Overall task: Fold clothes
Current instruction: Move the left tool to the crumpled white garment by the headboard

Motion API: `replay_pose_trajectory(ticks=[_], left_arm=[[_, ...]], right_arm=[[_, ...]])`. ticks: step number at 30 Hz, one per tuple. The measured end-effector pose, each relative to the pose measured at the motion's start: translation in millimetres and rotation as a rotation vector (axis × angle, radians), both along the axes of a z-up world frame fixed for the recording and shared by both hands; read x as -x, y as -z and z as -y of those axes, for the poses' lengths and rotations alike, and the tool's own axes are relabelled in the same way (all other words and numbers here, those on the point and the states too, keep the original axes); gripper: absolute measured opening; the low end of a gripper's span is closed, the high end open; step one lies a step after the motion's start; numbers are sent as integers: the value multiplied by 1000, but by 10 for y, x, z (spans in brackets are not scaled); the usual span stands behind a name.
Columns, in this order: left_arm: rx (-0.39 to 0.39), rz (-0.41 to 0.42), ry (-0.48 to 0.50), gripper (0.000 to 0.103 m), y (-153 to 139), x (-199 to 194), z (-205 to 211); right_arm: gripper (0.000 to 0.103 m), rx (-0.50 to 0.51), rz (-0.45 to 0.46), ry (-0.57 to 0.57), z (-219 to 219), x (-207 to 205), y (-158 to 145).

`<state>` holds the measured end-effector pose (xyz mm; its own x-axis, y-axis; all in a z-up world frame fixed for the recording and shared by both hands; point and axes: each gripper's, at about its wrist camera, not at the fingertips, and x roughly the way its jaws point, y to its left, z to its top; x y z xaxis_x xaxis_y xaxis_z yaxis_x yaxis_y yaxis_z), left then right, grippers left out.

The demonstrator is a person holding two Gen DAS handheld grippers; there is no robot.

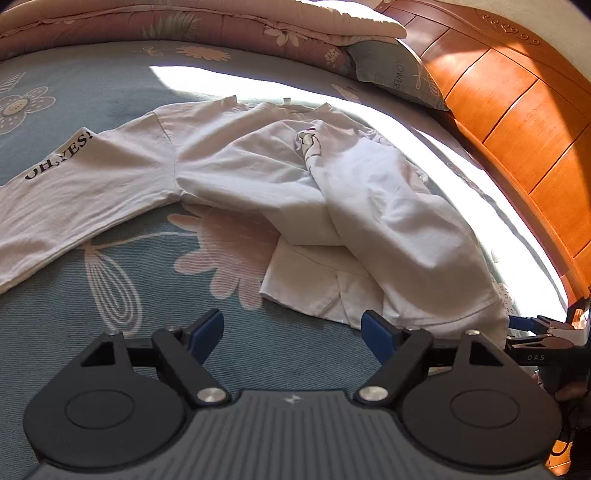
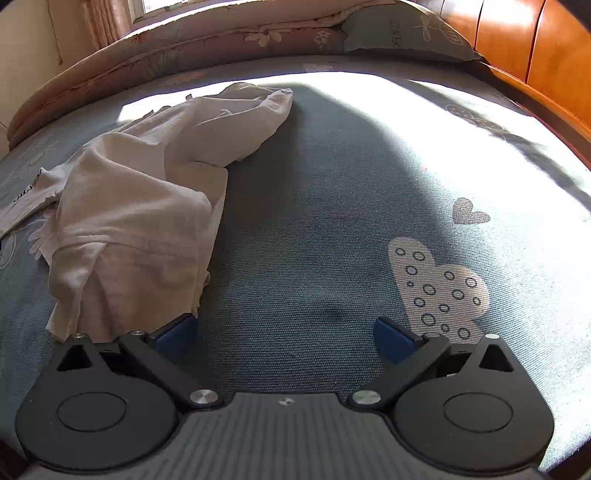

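Note:
A white long-sleeved shirt (image 1: 258, 173) lies crumpled on the blue bedspread (image 1: 147, 295), one sleeve printed "OH,YES!" stretched out to the left. Its body is bunched and folded over on the right side. My left gripper (image 1: 293, 334) is open just short of the shirt's near hem, nothing between its blue pads. In the right wrist view the same shirt (image 2: 140, 206) heaps at the left. My right gripper (image 2: 284, 338) is open over bare bedspread (image 2: 314, 221), its left finger beside the shirt's near edge. The right gripper (image 1: 535, 328) also shows at the shirt's right edge in the left view.
A folded floral quilt (image 1: 184, 26) and a pillow (image 1: 399, 70) lie along the far side of the bed. An orange wooden headboard (image 1: 517, 103) runs along the right. A strong band of sunlight crosses the bedspread. A curtain and window (image 2: 110, 18) stand beyond.

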<state>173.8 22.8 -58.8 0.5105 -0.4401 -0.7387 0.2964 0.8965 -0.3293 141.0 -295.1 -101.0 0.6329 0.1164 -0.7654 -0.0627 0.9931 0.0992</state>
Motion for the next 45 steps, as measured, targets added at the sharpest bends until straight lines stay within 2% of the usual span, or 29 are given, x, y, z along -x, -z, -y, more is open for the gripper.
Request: replay_pose_trajectory(ticks=[6,8,10,16,21,24,28,34,35,38,45], left_arm=[[-34,-59,69,83,247,126,488],[-22,-37,73,96,278,164,518],[-7,-38,70,102,298,177,532],[-81,-28,94,102,284,193,654],[-91,-34,74,102,266,193,687],[-51,-44,35,102,228,183,645],[96,-75,-63,102,259,87,420],[525,-168,-267,102,522,-82,-133],[576,-172,-290,102,565,-104,-199],[628,-179,-331,102,601,-193,-285],[449,-152,-288,102,439,-433,-149]], right_arm=[[103,21,13,-23,26,117,58],[103,10,23,-4,48,119,73],[103,7,36,8,67,132,87],[103,32,80,-30,69,188,127],[103,24,115,-63,112,227,153],[103,22,127,-68,117,229,159],[103,19,141,-75,128,237,182],[103,17,156,-83,140,257,190],[103,17,158,-83,141,259,192],[103,16,162,-81,138,249,195],[103,16,166,-80,136,236,196]])
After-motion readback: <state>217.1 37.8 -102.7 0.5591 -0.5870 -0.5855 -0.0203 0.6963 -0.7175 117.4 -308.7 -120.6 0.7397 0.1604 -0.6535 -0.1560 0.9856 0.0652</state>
